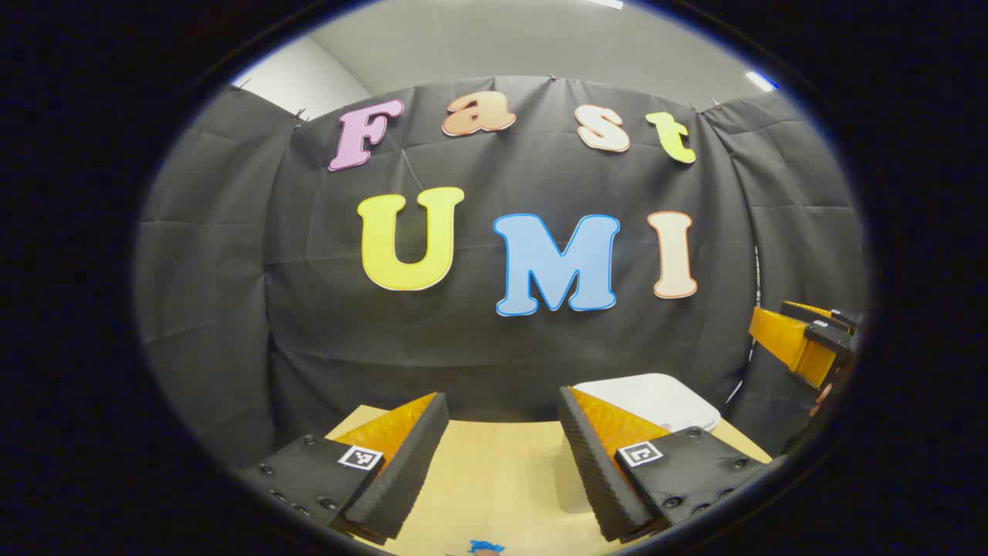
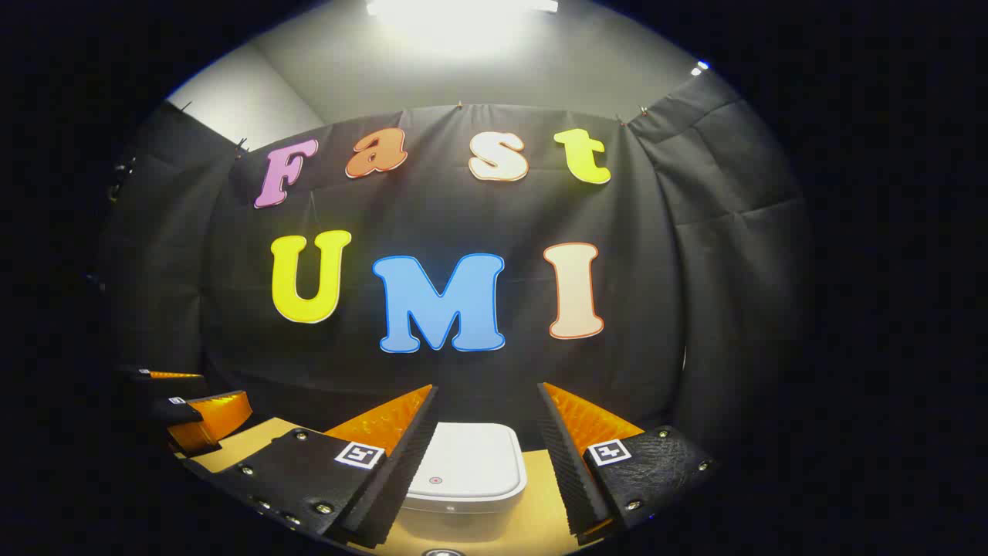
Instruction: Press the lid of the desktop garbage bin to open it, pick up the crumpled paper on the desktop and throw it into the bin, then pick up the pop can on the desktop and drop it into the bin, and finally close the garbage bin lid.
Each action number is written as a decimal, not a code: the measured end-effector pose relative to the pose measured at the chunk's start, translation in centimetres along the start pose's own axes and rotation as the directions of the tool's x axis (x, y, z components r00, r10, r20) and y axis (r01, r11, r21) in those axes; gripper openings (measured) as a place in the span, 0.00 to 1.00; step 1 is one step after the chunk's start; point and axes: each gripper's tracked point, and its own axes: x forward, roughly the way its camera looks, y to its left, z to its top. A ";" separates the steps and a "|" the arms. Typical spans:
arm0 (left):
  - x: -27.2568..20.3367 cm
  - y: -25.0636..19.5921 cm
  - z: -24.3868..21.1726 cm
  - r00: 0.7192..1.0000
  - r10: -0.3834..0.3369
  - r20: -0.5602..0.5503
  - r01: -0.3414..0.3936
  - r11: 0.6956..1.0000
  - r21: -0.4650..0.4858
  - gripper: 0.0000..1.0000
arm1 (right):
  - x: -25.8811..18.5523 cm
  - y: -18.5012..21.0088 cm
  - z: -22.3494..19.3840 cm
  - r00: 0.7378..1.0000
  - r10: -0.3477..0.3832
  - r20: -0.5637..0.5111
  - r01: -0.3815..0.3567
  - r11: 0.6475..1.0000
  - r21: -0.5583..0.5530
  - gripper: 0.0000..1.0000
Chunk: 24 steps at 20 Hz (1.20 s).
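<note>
Bin (image 2: 465, 468): smooth rounded white lid

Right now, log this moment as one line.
bin: lid down | left gripper: open, empty | right gripper: open, empty, facing bin | table

I see a ceiling light (image 2: 461, 14) glaring overhead in the right gripper view; booth dim, edges bowed, focus sharp.
</note>
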 end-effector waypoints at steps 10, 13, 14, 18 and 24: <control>-0.7 1.2 0.1 0.999 0.040 0.003 -0.040 0.999 -0.005 1.00 | 0.6 0.8 -0.9 1.000 -0.009 -0.029 0.009 1.000 -0.018 0.98; -0.6 1.2 0.3 0.999 0.045 0.007 -0.045 0.999 -0.001 1.00 | 0.9 1.2 -1.0 0.999 0.002 -0.038 -0.003 1.000 -0.012 0.97; -0.6 1.2 0.3 0.999 0.045 0.008 -0.045 0.999 -0.001 1.00 | 1.0 1.2 -0.9 0.999 0.004 -0.039 -0.004 1.000 -0.008 0.97; -0.5 1.2 0.5 0.999 0.049 0.010 -0.049 0.999 0.000 1.00 | 1.1 1.0 -0.9 0.999 0.004 -0.045 -0.004 1.000 -0.004 0.97; -0.6 1.4 0.3 0.999 0.051 0.005 -0.051 0.999 -0.011 1.00 | 1.0 1.0 -1.8 0.996 -0.001 -0.085 -0.001 1.000 -0.016 0.95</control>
